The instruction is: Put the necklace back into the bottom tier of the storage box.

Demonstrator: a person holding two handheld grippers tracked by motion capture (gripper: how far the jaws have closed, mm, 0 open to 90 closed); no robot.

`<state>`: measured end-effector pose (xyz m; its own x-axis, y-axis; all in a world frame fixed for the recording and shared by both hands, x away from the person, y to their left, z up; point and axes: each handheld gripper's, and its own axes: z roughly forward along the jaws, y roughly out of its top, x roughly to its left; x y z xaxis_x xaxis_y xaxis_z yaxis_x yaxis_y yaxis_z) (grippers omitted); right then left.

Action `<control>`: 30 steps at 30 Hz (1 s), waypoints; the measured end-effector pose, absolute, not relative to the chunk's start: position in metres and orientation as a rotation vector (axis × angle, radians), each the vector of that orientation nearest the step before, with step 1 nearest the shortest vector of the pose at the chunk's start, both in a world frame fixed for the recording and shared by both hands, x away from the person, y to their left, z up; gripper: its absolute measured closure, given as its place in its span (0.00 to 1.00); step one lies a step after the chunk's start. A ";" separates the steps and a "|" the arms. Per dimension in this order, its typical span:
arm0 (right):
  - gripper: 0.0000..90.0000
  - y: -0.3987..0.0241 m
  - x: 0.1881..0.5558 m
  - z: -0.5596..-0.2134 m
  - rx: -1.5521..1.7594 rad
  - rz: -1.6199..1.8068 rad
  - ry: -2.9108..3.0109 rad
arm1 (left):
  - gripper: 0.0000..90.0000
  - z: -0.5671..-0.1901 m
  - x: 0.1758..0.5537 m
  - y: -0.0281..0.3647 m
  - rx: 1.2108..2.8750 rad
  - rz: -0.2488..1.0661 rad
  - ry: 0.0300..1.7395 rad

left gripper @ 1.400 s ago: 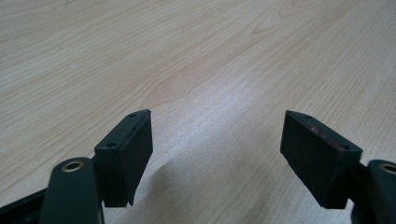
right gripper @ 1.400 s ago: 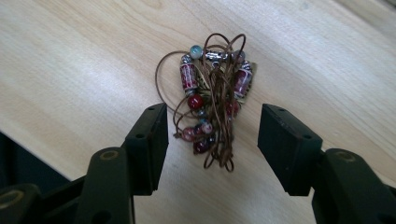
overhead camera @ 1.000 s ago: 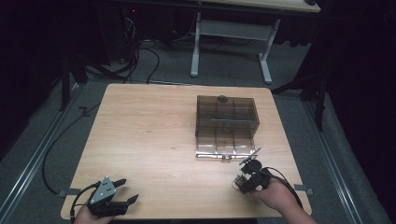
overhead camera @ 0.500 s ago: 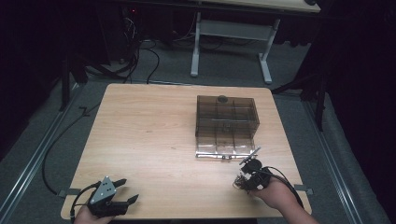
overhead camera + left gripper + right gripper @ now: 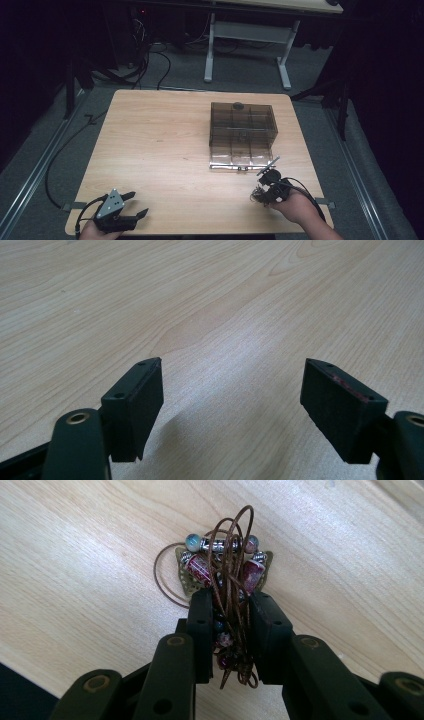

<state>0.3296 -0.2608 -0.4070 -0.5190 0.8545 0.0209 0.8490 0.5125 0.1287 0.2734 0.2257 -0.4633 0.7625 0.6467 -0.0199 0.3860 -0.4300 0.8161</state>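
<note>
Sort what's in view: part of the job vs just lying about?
In the job:
- beaded cord necklace, bunched between the right claw's jaws, which have just been closing
- smoky clear compartment box, lid open

Lying about:
- left claw, open, idle over bare table
- floor cables

The right gripper, near the table's front edge, is closing its jaws, wide apart a second ago, around a bunched beaded necklace, its brown cord and red beads now pinched between the black pads.
</note>
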 end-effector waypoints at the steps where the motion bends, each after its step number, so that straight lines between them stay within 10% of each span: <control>1: 0.82 -0.261 0.330 -0.406 1.519 0.195 2.690 | 0.28 -0.463 0.273 0.226 2.072 0.374 0.772; 30: 0.82 -0.268 0.338 -0.375 1.539 0.286 2.652 | 0.28 -0.464 0.273 0.225 2.065 0.375 0.777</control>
